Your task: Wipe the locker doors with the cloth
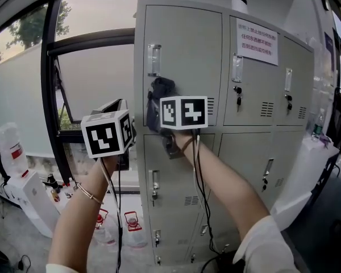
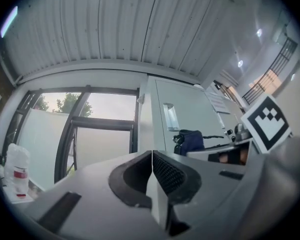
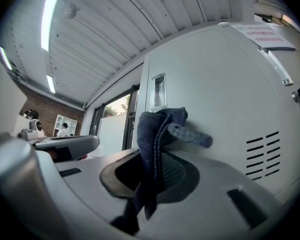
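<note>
A grey bank of lockers (image 1: 244, 147) is seen at the far right of the scene; a dark-framed window (image 1: 74, 44) is seen to its left; the upper-left locker door (image 1: 187, 44) is faced by both grippers; a white notice (image 1: 257, 41) with red print is stuck on the next door to the right; the right gripper (image 3: 152, 171) is held up at the upper-left door, jaws pinched on a dark blue cloth (image 3: 157, 129); the cloth is bunched between the jaws and laid against the door face, just below the recessed handle (image 3: 159, 91) and left of the vent slots (image 3: 264, 151); the left gripper (image 2: 151, 171) is held just left of the right one, off the lockers, jaws pressed together, nothing between them.
</note>
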Tool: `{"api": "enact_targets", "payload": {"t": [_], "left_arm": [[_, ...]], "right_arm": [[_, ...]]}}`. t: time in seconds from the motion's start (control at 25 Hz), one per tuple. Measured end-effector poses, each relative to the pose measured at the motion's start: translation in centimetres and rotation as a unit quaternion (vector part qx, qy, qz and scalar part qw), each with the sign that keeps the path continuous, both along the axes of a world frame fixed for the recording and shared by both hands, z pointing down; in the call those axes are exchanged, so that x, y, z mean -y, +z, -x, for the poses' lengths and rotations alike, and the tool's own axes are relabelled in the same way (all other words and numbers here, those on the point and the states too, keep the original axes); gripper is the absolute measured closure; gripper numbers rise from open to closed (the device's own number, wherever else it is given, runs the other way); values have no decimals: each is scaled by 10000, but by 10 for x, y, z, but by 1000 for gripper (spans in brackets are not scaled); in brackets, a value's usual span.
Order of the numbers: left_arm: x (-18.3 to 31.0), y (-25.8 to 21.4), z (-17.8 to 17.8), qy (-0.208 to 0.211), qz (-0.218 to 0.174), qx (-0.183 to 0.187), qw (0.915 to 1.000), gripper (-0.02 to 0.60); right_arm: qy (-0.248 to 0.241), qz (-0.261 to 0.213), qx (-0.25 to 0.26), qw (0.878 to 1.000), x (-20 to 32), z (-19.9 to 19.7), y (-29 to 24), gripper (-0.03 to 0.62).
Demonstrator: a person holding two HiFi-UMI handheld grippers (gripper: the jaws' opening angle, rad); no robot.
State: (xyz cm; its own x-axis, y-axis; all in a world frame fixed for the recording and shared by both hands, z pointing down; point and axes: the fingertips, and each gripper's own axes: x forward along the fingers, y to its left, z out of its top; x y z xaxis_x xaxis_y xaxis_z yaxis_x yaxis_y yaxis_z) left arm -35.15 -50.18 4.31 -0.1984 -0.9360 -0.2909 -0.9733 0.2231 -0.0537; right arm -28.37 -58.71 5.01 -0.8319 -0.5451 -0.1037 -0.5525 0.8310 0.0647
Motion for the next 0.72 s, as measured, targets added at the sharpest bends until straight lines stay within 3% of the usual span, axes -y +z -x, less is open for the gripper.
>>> {"api": "enact_targets", "payload": {"t": [0.2, 0.48, 0.72], "left_arm": [[5, -1, -4, -54, -25, 162, 9999, 572], [17, 3, -5, -99, -33, -34, 9999, 572], [34, 1, -28, 35, -61, -86, 9999, 572]], "right_arm": [[51, -110, -45, 9999, 9, 2, 1, 546], [69, -31, -92, 9999, 25, -15, 4, 546], [96, -49, -166, 9998, 35, -36, 6, 546]]}}
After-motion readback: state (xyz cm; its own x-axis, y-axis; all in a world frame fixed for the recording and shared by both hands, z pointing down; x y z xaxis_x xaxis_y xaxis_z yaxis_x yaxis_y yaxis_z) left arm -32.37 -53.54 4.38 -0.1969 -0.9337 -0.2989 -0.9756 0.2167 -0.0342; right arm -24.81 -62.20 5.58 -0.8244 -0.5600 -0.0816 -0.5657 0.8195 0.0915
